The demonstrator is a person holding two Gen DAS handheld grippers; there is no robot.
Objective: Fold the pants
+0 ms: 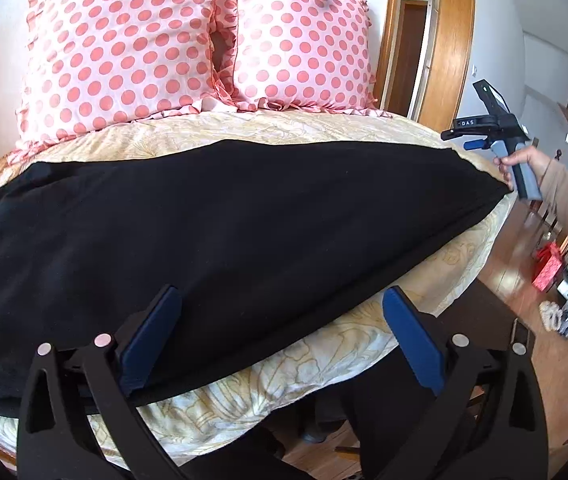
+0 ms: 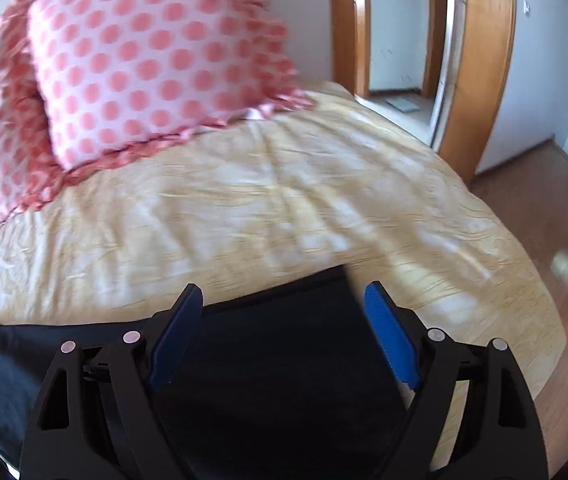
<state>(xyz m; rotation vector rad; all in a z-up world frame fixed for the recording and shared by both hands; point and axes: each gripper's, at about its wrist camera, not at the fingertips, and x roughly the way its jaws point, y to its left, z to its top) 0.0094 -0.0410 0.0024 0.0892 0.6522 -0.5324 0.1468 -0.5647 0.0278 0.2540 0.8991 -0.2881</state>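
Only one readable text — white caps "DAS" on a small dark label [image 1: 467, 123] on the black body of the right gripper [image 1: 483, 120], seen in the left wrist view at far right, above its grey-blue handle. Letters were small but clear enough; nothing else printed beside them could be made out. Red boxes [image 1: 547, 268] on the floor maybe carried print — too blurred to read. Right wrist view: no text, no nos., no signs legible.

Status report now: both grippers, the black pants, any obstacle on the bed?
Left gripper open, right gripper open, nothing held. Black pants spread flat on bedspread. Pillows behind, clear of pants.
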